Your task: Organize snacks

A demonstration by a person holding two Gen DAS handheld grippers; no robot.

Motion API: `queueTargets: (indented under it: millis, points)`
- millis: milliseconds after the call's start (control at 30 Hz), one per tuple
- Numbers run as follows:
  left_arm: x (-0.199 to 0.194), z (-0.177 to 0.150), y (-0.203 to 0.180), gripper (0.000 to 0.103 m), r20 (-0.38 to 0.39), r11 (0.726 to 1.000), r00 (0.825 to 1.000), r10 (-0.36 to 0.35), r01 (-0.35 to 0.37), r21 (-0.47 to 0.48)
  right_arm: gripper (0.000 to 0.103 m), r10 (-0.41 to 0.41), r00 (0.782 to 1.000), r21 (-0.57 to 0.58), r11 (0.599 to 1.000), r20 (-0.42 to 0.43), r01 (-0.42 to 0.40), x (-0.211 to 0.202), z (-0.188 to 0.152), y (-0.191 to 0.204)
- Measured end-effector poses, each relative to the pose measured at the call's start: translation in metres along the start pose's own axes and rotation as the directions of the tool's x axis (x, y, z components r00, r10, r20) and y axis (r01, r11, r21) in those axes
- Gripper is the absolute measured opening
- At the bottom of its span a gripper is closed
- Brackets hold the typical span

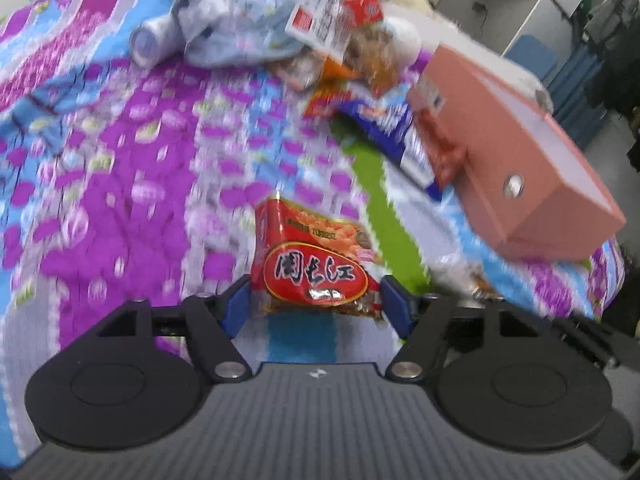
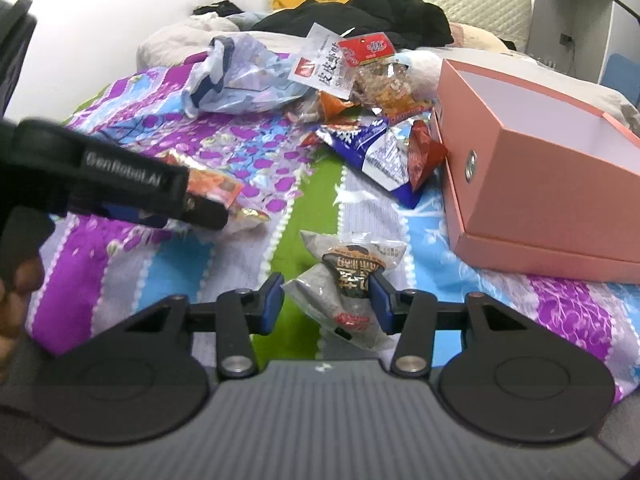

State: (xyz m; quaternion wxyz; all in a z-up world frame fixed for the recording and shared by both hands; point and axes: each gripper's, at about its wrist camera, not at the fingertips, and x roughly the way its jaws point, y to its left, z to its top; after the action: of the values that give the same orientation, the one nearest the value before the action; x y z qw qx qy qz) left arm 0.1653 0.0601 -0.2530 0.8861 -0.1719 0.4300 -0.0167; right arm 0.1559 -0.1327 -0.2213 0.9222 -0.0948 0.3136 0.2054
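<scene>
The left gripper (image 1: 316,300) holds a red snack packet (image 1: 312,260) between its blue pads, the jaws standing fairly wide with a pad at each edge of the packet; the packet's long axis runs forward, away from the tool, and it appears lifted clear of the patterned bedspread (image 1: 120,184). The right gripper (image 2: 326,304) has a grey snack packet (image 2: 348,280) between its jaws at a middling width: the right pad bears on the packet, while the left pad seems to stand slightly off it, so whether the grip is firm cannot be told. That packet also points forward from its tool, with a slight lean to the left. The relation that governs the coming move is the bearing of the open pink box (image 2: 540,184): it lies ahead and to the right of both tools. In the right wrist view it stands near, just right of the grey packet; in the left wrist view the pink box (image 1: 520,152) is farther off across the bedspread. The right hand is judged the nearer to the box. A pile of loose snacks (image 2: 368,80) lies ahead of both tools, touching the box's left side. The likely next step is carrying each packet rightward over the box rim.
</scene>
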Motion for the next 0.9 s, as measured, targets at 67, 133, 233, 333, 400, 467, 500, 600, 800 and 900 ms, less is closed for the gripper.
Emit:
queueTargets:
  millis: [67, 133, 233, 333, 400, 467, 500, 600, 800, 900]
  points:
    - [-0.001, -0.006, 0.003, 0.085, -0.014, 1.000, 1.000, -0.010, 0.010, 0.001, 0.050, -0.001, 1.000, 0.001, 1.000, -0.009, 0.001, -0.001, -0.002, -0.001]
    - [-0.001, -0.008, 0.007, 0.089, -0.027, 1.000, 0.999, -0.023, 0.023, -0.012, 0.060, -0.017, 1.000, 0.027, 0.999, -0.016, 0.017, -0.002, -0.003, -0.004]
    - [-0.003, -0.008, 0.016, 0.094, -0.026, 0.997, 0.999, -0.044, 0.042, -0.066, 0.071, -0.025, 1.000, 0.120, 0.992, 0.004, 0.024, -0.005, -0.002, -0.015]
    - [-0.006, -0.006, 0.019, 0.095, -0.022, 0.996, 0.998, -0.052, 0.051, -0.068, 0.071, -0.022, 1.000, 0.156, 0.988, 0.017, 0.019, -0.006, 0.001, -0.020]
    - [-0.008, -0.006, 0.017, 0.095, -0.010, 0.998, 0.999, -0.041, 0.041, -0.045, 0.071, -0.024, 0.999, 0.183, 0.983, 0.028, 0.018, -0.005, 0.004, -0.023]
    - [-0.007, -0.006, 0.013, 0.095, -0.013, 0.999, 1.000, -0.027, 0.027, -0.017, 0.071, -0.012, 1.000, 0.216, 0.976, 0.011, 0.009, 0.000, 0.006, -0.028]
    - [-0.006, -0.007, 0.012, 0.095, -0.019, 1.000, 0.999, -0.025, 0.025, -0.009, 0.070, 0.008, 1.000, 0.246, 0.969, -0.015, -0.004, 0.005, 0.006, -0.031]
    - [-0.004, -0.008, 0.009, 0.095, -0.026, 1.000, 0.999, -0.021, 0.022, 0.013, 0.070, 0.067, 0.998, 0.362, 0.931, -0.022, -0.055, 0.007, 0.006, -0.043]
    - [-0.001, -0.008, 0.005, 0.095, -0.022, 0.999, 1.000, -0.002, 0.003, 0.054, 0.070, 0.096, 0.993, 0.405, 0.912, -0.074, -0.058, 0.013, -0.001, -0.048]
    - [0.001, -0.008, 0.003, 0.095, -0.018, 0.997, 1.000, 0.011, -0.010, 0.074, 0.068, 0.124, 0.987, 0.420, 0.905, -0.099, -0.072, 0.018, -0.004, -0.048]
